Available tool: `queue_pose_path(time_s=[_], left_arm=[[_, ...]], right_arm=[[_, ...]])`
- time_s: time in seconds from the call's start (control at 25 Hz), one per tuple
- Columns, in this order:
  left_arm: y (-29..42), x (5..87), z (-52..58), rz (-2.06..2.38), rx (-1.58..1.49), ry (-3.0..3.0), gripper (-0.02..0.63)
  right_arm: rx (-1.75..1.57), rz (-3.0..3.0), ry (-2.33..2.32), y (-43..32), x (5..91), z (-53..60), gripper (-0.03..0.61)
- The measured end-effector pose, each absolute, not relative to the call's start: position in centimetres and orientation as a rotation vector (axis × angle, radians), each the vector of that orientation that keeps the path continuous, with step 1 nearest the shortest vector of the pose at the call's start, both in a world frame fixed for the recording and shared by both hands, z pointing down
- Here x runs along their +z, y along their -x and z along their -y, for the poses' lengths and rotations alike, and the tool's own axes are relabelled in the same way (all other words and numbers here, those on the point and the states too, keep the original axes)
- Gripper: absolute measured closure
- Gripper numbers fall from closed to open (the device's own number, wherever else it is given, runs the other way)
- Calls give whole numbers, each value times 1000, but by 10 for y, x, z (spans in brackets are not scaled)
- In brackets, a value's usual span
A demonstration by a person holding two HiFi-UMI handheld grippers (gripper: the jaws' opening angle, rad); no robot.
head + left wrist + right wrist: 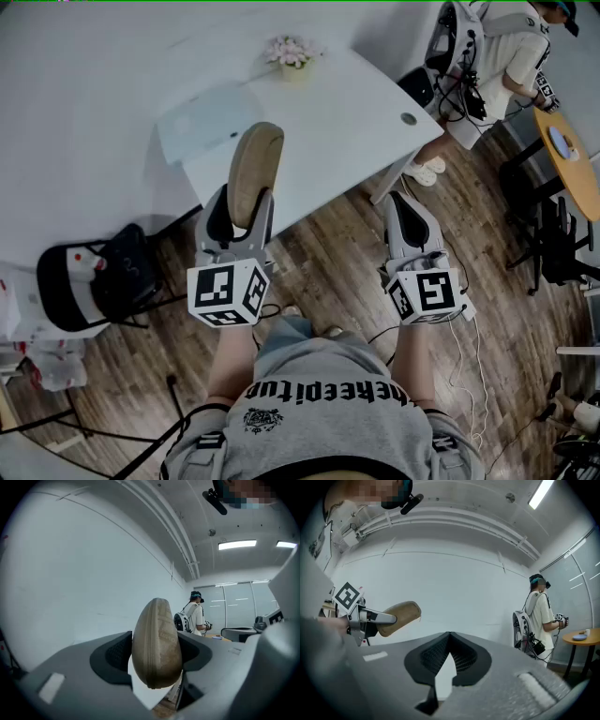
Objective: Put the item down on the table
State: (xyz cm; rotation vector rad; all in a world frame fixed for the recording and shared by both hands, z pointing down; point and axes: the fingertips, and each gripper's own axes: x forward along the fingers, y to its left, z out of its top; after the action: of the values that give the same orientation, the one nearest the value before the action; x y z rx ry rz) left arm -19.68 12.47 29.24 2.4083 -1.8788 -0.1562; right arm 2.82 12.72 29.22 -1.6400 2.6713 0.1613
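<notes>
Tan case (157, 644) in my left gripper (240, 214): woven cloth, rough and matt, with a stitched seam along its edge. The jaws are matt grey plastic, black and ribbed inside. The white table (94, 84) is smooth, and the floor (328, 248) at frame centre is grained wood planks.

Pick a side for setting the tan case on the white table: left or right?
Left. The left tool grips the tan case, whose tip is above the near edge of the white table. The right tool is shut, empty, over the floor.
</notes>
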Motion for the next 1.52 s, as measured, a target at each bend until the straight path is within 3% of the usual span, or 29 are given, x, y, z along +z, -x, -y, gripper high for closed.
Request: queue_pose_path(time_s=[1.52], left_arm=[[230,309,-49,1712,-169,-2485,330]], right_arm=[[121,-2558,1772,8,299,-69,577]])
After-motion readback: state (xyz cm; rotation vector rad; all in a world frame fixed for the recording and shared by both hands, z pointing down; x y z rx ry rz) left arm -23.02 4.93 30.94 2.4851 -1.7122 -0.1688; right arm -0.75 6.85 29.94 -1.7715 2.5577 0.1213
